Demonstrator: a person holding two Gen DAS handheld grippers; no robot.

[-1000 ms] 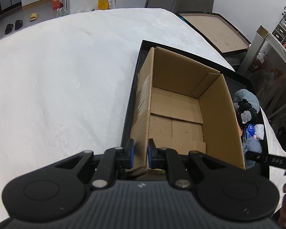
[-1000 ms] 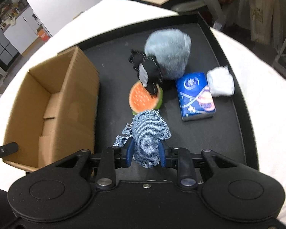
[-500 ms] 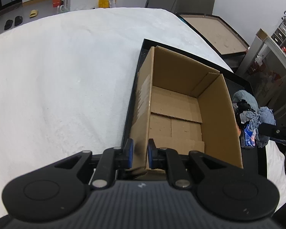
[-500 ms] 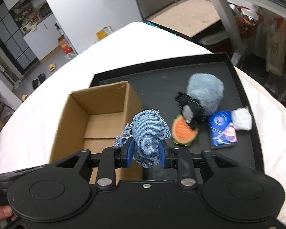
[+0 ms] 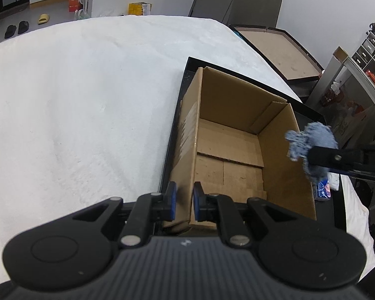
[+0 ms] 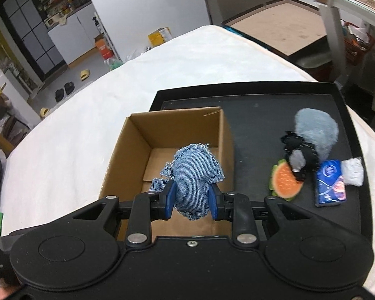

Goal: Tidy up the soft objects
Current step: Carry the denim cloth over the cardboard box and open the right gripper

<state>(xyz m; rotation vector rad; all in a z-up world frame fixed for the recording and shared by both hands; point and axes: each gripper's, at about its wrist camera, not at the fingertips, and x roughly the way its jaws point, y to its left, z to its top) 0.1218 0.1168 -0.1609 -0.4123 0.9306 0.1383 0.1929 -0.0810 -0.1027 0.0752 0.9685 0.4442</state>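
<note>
An open cardboard box stands on a black tray; it also shows in the right wrist view. My left gripper is shut on the box's near left wall. My right gripper is shut on a stuffed blue denim piece and holds it above the box's right side; the denim piece also shows in the left wrist view. On the tray right of the box lie a grey fluffy ball, a black toothed piece, a watermelon slice toy, a blue packet and a white pouch.
The tray lies on a white padded surface. A brown board leans beyond the far edge, and metal shelving stands to the right. Slippers and small boxes sit on the floor far behind.
My right gripper has lifted the denim piece off the tray and carried it left, over the box. My left gripper has stayed clamped on the box wall.
</note>
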